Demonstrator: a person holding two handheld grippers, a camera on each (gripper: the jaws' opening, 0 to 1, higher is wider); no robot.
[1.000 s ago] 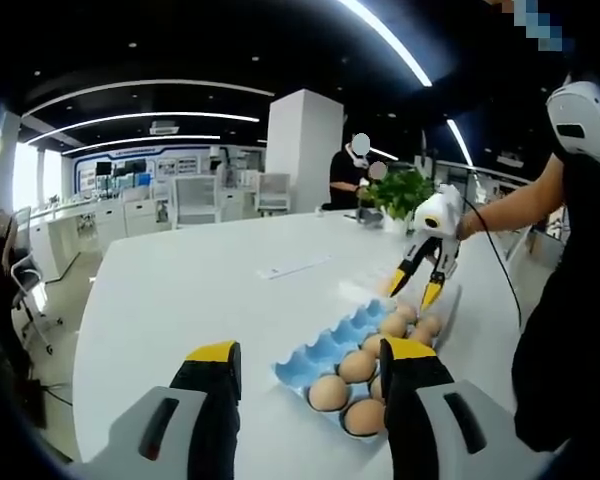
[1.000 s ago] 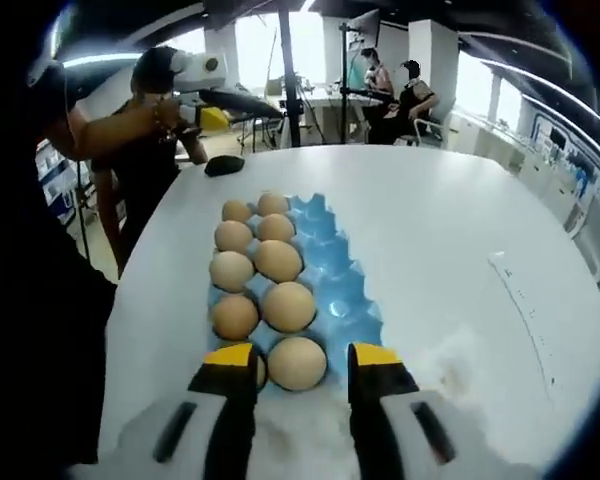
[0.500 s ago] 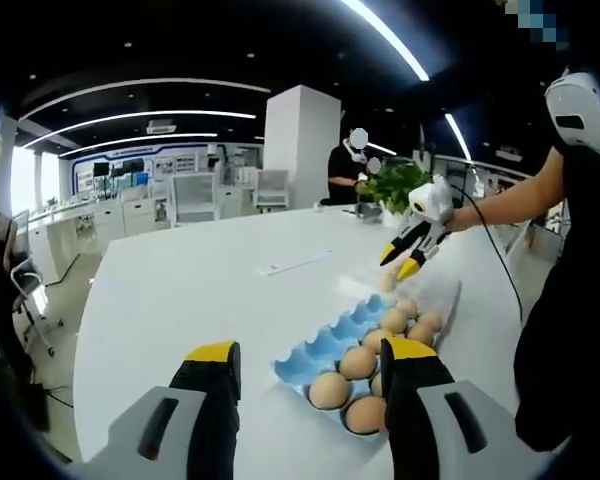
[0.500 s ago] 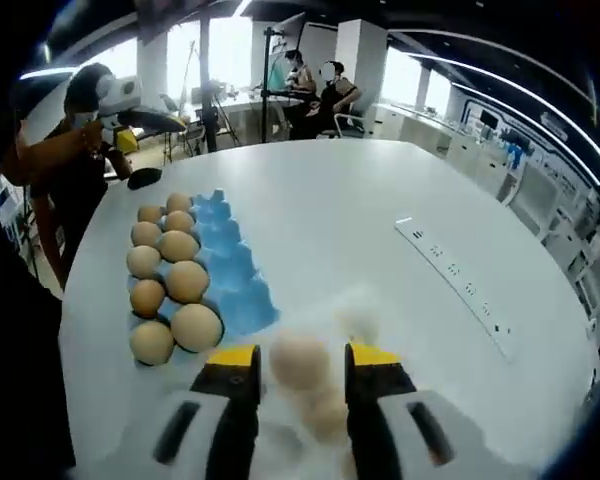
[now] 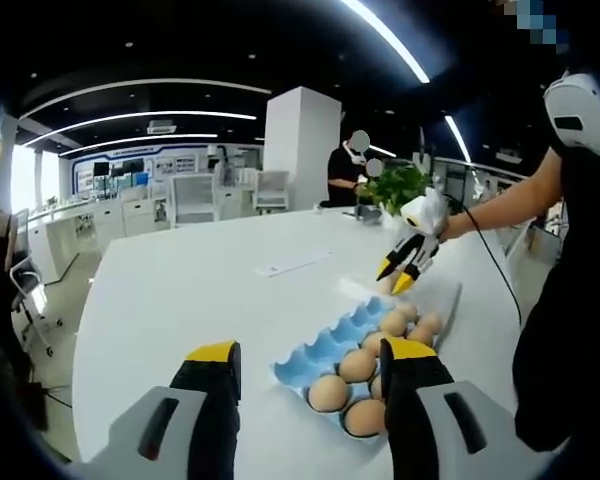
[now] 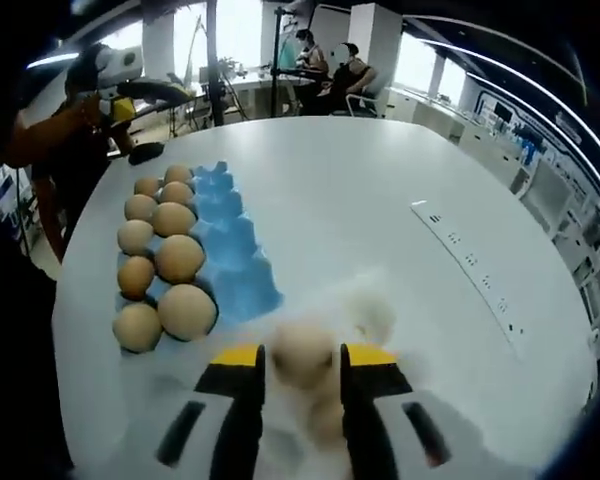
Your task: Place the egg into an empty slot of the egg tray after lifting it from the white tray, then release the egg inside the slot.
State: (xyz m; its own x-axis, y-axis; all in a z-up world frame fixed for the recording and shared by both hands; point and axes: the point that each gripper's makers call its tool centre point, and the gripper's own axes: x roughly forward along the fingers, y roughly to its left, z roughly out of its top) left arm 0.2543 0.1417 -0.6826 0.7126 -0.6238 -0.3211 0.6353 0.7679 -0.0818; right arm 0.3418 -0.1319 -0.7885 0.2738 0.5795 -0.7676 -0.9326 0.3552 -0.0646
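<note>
Reaching for an egg at the white tray

Hovering over the white tray [image 6: 400,300], the right hand-held gripper [image 6: 302,358] has its yellow-tipped jaws set just either side of a pale egg [image 6: 302,350]; whether they press on it cannot be told, as that part of the right gripper view is blurred. A second egg [image 6: 368,312] lies just beyond in the same tray, equally soft in outline. No brand, label or legible writing can be made out on either tray or on the eggs.

Left of the white tray in this view sits the blue egg tray [image 6: 238,265] on the white surface [image 6: 380,200]. Eight brown eggs [image 6: 180,258] fill its two left-hand columns, while the column of slots nearest the white tray stands bare. A long white strip [image 6: 472,268] with small dark marks lies on the surface well to the right; the marks are too small to read.

From the left gripper view, the left hand-held gripper [image 5: 310,365] hangs above the near edge of the surface with its jaws wide apart and nothing between them. Beyond it lies the egg tray [image 5: 325,350], and the right hand-held gripper [image 5: 398,275] points down at the far end, held by a person's hand [image 5: 450,226]. A green potted plant [image 5: 395,187] stands behind.
</note>
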